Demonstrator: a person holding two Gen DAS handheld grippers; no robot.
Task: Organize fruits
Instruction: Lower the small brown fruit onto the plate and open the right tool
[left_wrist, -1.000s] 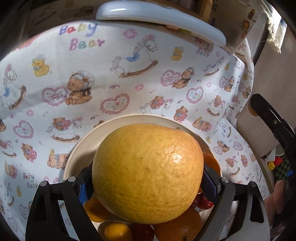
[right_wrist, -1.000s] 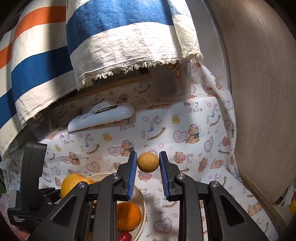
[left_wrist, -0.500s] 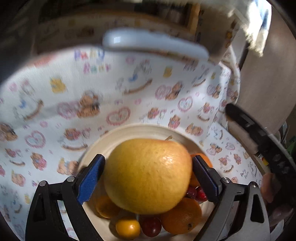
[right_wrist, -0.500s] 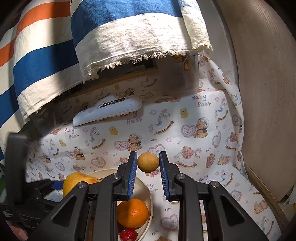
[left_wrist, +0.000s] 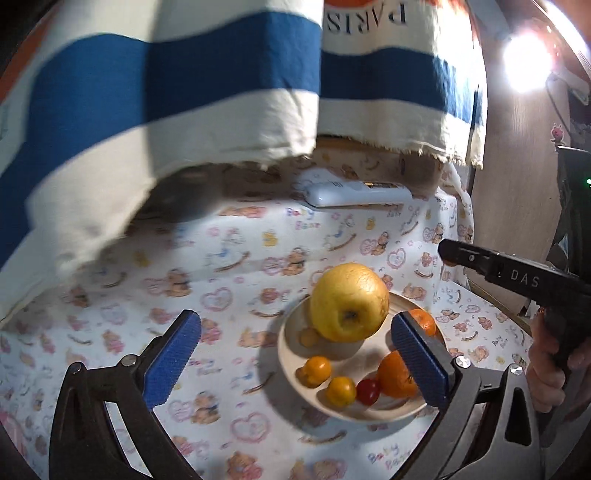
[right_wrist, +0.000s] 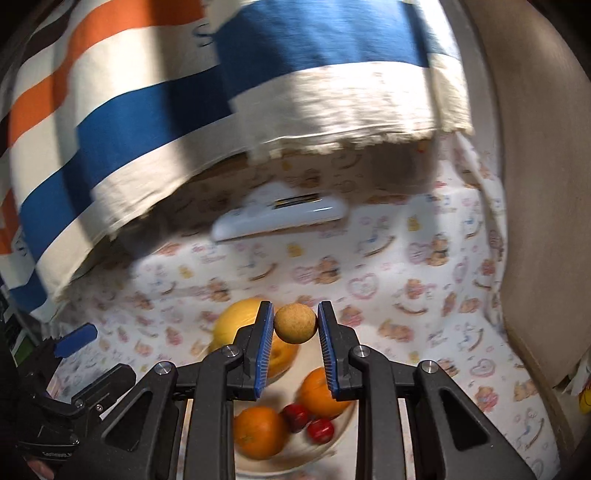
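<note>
A big yellow grapefruit (left_wrist: 349, 302) rests in the cream bowl (left_wrist: 286, 354) beside two oranges (left_wrist: 397, 373), small yellow-orange fruits (left_wrist: 316, 369) and a cherry tomato (left_wrist: 368, 390). My left gripper (left_wrist: 291, 325) hangs back from the bowl, its jaws opening wide, with nothing pressed between the blue pads. My right gripper (right_wrist: 295, 321) is shut on a small round brown fruit (right_wrist: 295, 324), held above the bowl (right_wrist: 332, 448) near the grapefruit (right_wrist: 236, 321). Oranges (right_wrist: 260, 430) and red tomatoes (right_wrist: 320, 430) lie below it. The right gripper's black finger (left_wrist: 454, 253) also shows in the left wrist view.
A bear-print cloth (left_wrist: 229, 266) covers the table. A white remote-like device (left_wrist: 356, 192) lies at the back. A blue, cream and orange striped towel (left_wrist: 221, 74) hangs over the back edge. A wooden panel (right_wrist: 535, 184) bounds the right side. A hand (left_wrist: 546, 369) holds the right tool.
The left gripper has let go of the grapefruit, opened wider and drawn back and up; the grapefruit now sits in the bowl. The right gripper carried the brown fruit over the bowl.
</note>
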